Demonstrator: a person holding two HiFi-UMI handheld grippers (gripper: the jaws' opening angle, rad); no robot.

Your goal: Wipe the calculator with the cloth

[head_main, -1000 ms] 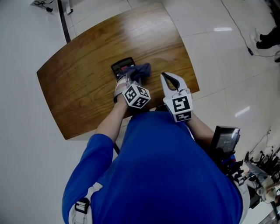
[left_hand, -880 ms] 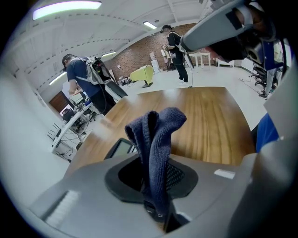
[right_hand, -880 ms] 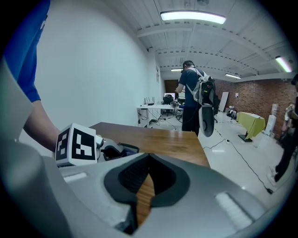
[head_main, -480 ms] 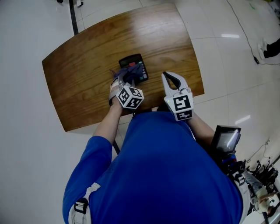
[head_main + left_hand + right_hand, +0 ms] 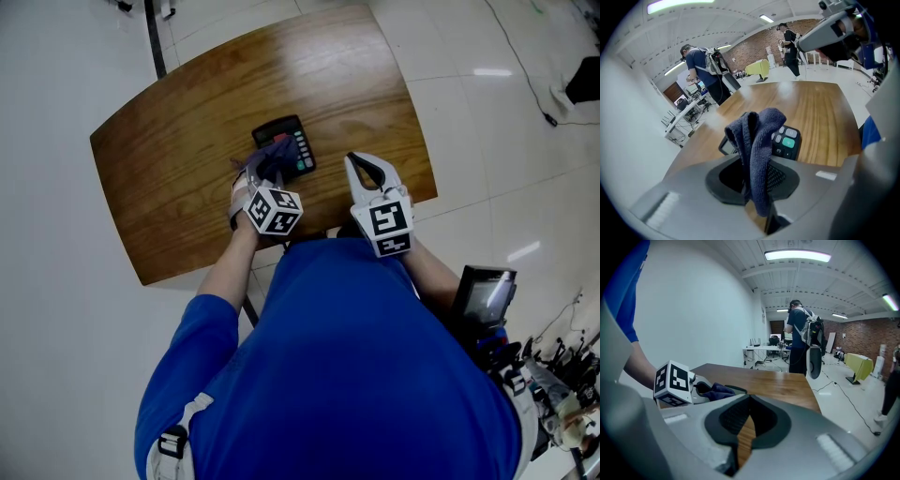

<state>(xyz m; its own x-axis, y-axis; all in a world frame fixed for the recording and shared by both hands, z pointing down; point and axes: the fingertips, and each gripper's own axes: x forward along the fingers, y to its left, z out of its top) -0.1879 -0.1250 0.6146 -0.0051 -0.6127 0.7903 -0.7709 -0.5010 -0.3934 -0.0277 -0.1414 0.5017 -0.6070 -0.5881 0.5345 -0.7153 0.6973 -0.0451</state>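
Note:
A black calculator (image 5: 294, 141) lies on the wooden table (image 5: 169, 178), its keys showing in the left gripper view (image 5: 785, 139). My left gripper (image 5: 257, 171) is shut on a dark blue cloth (image 5: 268, 159), which rests over the calculator's near left part. In the left gripper view the cloth (image 5: 757, 136) hangs folded between the jaws (image 5: 757, 165) and hides part of the calculator. My right gripper (image 5: 357, 162) is shut with nothing in it, just right of the calculator above the table's near edge. From the right gripper view (image 5: 749, 398) I see the cloth (image 5: 718, 390) to the left.
The table's near edge runs under both grippers, and white floor surrounds the table. A black pole (image 5: 156, 37) stands at the far left corner. People (image 5: 704, 70) stand beyond the table's far end. A black device (image 5: 483, 298) hangs at the person's right side.
The left gripper has drawn the cloth from the calculator's right side across to its near left part. The right gripper has stayed where it was.

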